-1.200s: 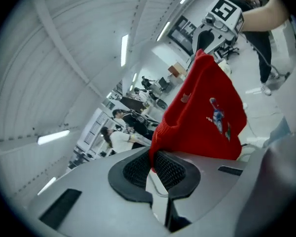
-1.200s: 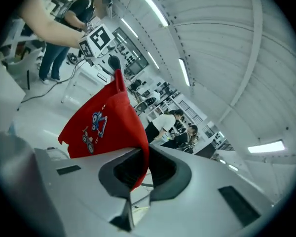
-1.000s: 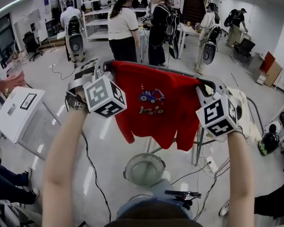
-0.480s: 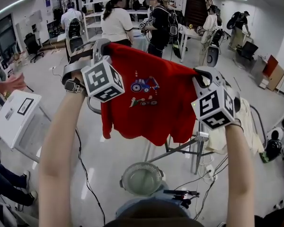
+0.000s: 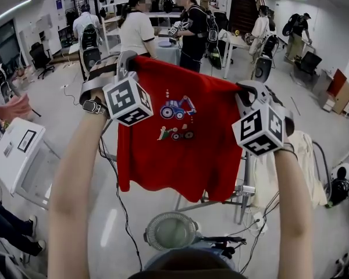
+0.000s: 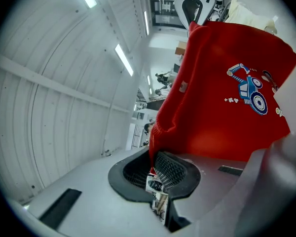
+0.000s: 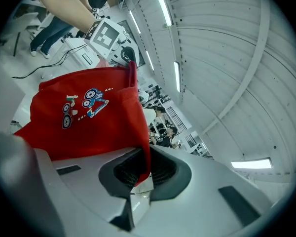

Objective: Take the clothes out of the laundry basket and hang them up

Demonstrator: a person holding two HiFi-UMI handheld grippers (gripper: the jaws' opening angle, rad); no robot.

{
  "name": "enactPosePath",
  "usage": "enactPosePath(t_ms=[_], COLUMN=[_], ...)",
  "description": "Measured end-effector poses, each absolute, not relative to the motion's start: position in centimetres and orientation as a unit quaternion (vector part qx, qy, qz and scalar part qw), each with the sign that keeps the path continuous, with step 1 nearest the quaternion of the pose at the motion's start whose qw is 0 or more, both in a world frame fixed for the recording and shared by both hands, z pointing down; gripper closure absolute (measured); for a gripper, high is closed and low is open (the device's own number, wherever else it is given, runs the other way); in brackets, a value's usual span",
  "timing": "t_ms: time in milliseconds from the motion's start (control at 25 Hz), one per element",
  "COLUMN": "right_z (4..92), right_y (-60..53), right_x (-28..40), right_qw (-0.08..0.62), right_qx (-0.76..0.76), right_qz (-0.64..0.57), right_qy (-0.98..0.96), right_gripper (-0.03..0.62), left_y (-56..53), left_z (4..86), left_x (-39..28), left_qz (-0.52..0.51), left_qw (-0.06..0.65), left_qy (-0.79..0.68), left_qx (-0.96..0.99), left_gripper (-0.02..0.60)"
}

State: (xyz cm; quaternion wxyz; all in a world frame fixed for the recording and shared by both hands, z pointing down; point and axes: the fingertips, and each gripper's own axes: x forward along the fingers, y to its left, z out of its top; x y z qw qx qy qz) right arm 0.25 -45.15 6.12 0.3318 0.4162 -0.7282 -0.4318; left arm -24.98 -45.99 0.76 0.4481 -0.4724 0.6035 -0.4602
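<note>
The left gripper (image 5: 125, 63) was clamped tight on one top corner of the red shirt (image 5: 177, 138), and over on the other side the right gripper (image 5: 245, 90) pinched the opposite corner the same way. Probably the point was keeping it stretched flat so it could go onto something. The shirt hung in the air over the metal rack (image 5: 242, 188), apparently not touching it. Its top edge was up and its hem down, long axis roughly vertical, with the tractor print facing the person.
</note>
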Motion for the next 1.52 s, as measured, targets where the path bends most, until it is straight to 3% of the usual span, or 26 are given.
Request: enactPosePath(t_ms=[520, 1120, 1520], right_z=[9.1, 24.7, 32.5], right_y=[-57.7, -68.7, -73.5], right_x=[0.3, 0.4, -0.4], right_qw=[0.364, 0.444, 0.457], right_qx=[0.398, 0.323, 0.301], right_qz=[-0.416, -0.322, -0.231], right_qy=[-0.733, -0.771, -0.804], right_gripper=[0.579, 0.579, 0.579], left_y=[-59.4, -71.8, -76.8], left_z=[3.9, 19.8, 30.0], left_x=[-24.9, -24.7, -25.8], left_qz=[-0.497, -0.591, -0.632], left_qw=[0.416, 0.317, 0.233], left_qy=[0.579, 0.504, 0.47], left_qx=[-0.495, -0.544, -0.57], left_gripper=[0.571, 0.57, 0.569])
